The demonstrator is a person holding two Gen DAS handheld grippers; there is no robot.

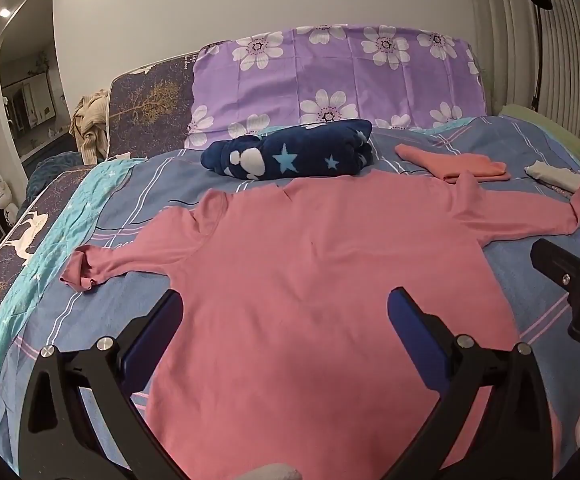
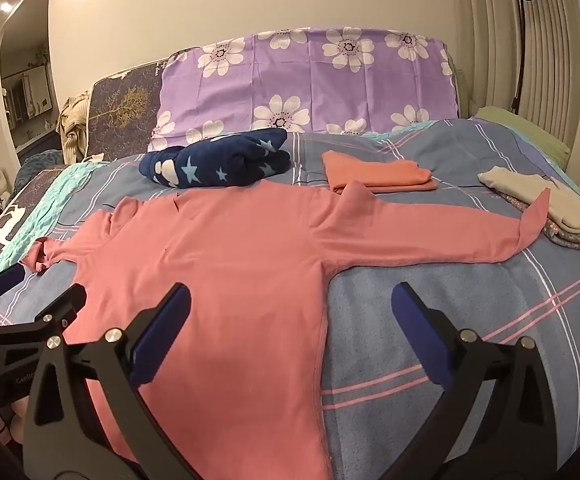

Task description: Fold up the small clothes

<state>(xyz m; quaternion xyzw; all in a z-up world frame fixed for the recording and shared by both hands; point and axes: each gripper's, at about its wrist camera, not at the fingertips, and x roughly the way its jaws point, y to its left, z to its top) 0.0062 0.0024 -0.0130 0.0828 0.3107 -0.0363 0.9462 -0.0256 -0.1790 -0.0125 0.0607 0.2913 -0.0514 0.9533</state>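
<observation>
A pink long-sleeved top (image 1: 322, 280) is spread flat on the bed (image 2: 470, 320), sleeves outstretched, ready for folding. The left gripper (image 1: 285, 316) is held wide open over its body; the right gripper (image 2: 290, 312), also open, straddles its right side seam.

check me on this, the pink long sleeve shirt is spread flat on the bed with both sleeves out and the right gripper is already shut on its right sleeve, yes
Not quite. The right gripper is open and holds nothing: in the right wrist view its jaws stand wide apart over the side hem of the pink shirt, short of the sleeve. The rest is right: the shirt lies spread flat on the bed with both sleeves out.
</observation>
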